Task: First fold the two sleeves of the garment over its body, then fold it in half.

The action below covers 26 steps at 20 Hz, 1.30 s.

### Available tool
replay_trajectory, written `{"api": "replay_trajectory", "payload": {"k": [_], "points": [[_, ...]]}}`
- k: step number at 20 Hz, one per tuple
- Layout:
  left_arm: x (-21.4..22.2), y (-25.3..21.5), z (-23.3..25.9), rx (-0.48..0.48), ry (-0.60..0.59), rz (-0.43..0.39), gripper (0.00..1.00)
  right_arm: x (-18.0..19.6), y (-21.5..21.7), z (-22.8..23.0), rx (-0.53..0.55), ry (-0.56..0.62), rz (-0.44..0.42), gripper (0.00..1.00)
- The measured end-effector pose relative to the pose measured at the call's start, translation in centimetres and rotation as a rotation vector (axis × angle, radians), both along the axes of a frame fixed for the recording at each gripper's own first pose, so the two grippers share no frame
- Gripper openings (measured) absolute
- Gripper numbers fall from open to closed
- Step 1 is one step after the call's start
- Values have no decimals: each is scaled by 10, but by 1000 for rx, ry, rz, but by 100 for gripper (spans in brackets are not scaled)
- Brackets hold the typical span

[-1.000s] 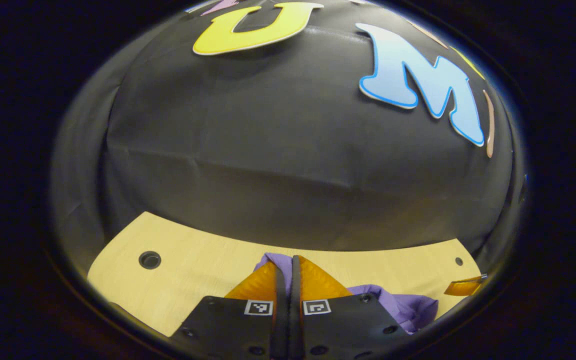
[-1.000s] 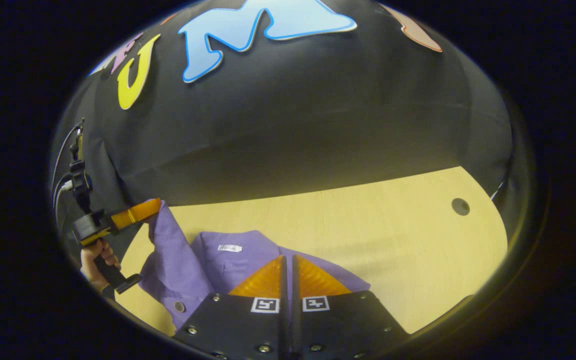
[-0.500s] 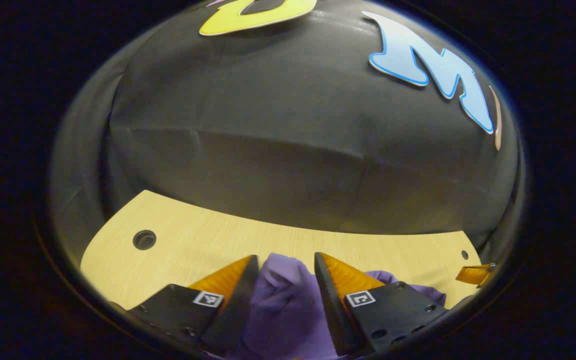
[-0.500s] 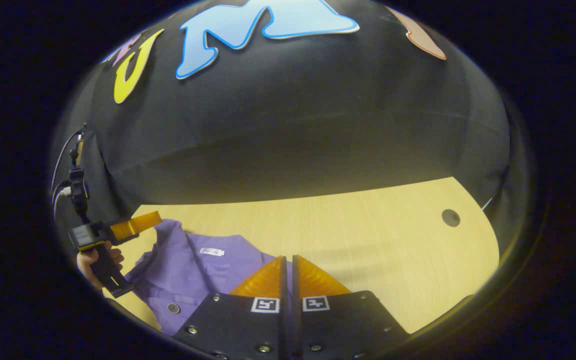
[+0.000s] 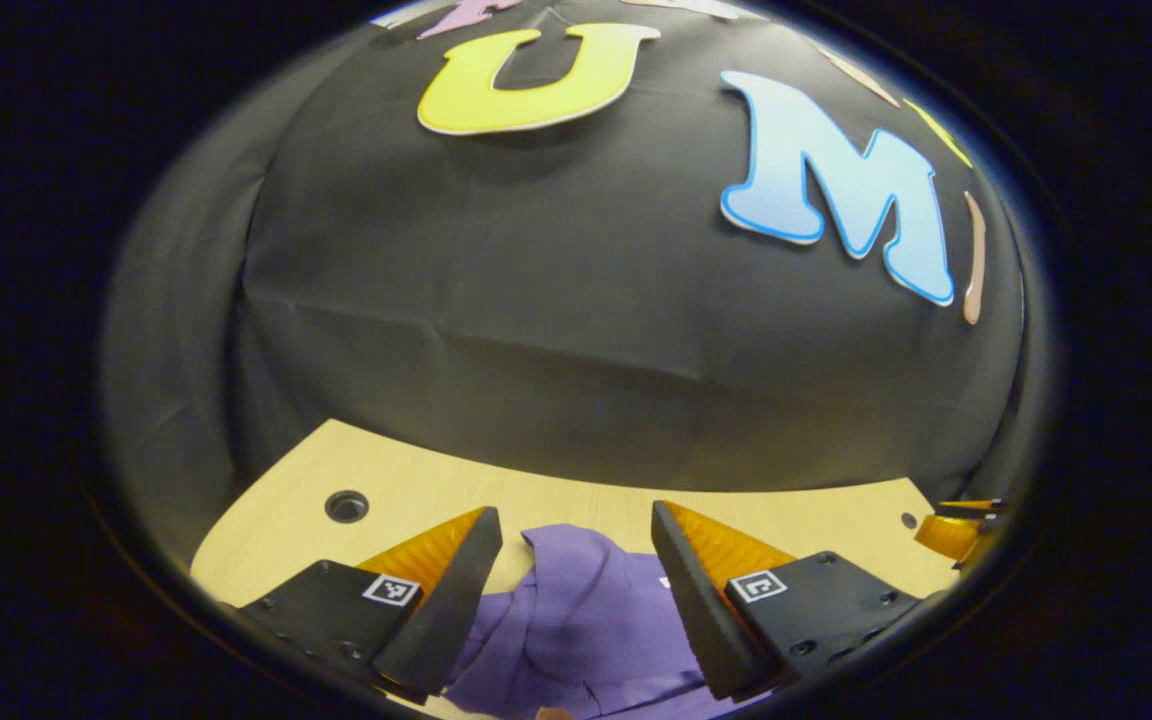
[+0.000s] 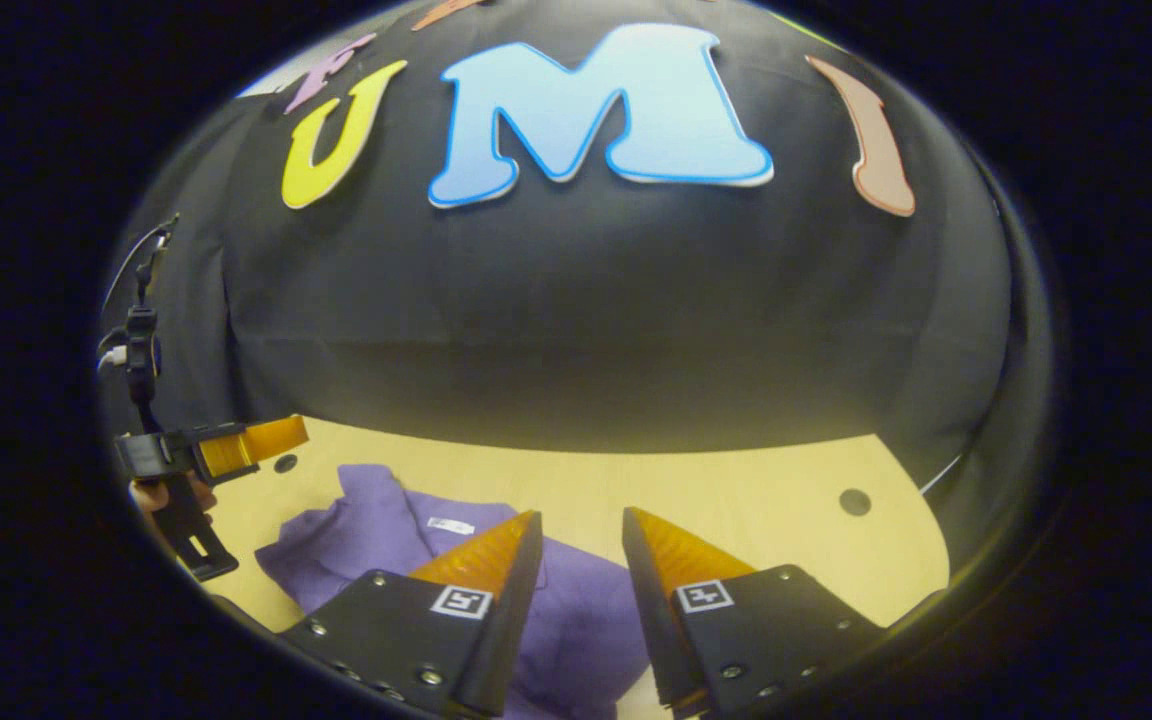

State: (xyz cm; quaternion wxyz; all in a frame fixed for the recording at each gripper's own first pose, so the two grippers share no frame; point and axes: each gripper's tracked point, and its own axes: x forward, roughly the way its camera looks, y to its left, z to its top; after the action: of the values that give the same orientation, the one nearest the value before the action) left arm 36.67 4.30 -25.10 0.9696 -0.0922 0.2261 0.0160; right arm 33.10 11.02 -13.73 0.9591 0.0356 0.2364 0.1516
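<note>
A purple garment [image 5: 576,625] lies bunched on the light wooden table [image 5: 556,500]. My left gripper [image 5: 576,515] hovers over it, open, with the cloth lying loose below the gap between its fingers. In the right gripper view the same garment [image 6: 366,535] spreads to the left, a small white label [image 6: 451,525] on it. My right gripper [image 6: 582,517] is open above the garment's right part, with nothing pinched. The left gripper [image 6: 241,447] appears at the far left of that view, held by a hand [image 6: 161,495], above the garment's left edge.
The black cloth wall rises just behind the table's far edge. A round hole [image 5: 346,505] sits in the tabletop at the left, another hole [image 6: 854,502] at the right. Bare wood [image 6: 766,500] stretches to the right of the garment. The right gripper's fingertips [image 5: 951,530] peek in at the far right.
Both grippers were shut on the purple cloth, holding it up. The left one opened first, then the right; the garment dropped onto the table and both grippers rose slightly.
</note>
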Motion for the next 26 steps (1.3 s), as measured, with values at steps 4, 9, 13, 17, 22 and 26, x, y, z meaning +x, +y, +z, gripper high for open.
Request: {"api": "replay_trajectory", "payload": {"k": [4, 9, 13, 17, 22, 26], "points": [[-32, 11, 58, 3, -94, -6, 95, -31, 4, 57, -16, -117, -18, 86], [-83, 18, 124, 38, -213, -47, 96, -83, 1, 112, 1, -209, -61, 86], [-127, 15, 162, 50, -278, -85, 96, -130, 1, 136, -2, -243, -74, 86], [-165, 10, 183, 47, -318, -95, 95, -158, -3, 154, -10, -281, -71, 85], [-211, 1, 225, 43, -390, -82, 95, -178, -10, 179, -67, -375, -53, 84], [-235, 0, 234, 52, -406, -47, 94, -195, -3, 183, -132, -420, 25, 84]]}}
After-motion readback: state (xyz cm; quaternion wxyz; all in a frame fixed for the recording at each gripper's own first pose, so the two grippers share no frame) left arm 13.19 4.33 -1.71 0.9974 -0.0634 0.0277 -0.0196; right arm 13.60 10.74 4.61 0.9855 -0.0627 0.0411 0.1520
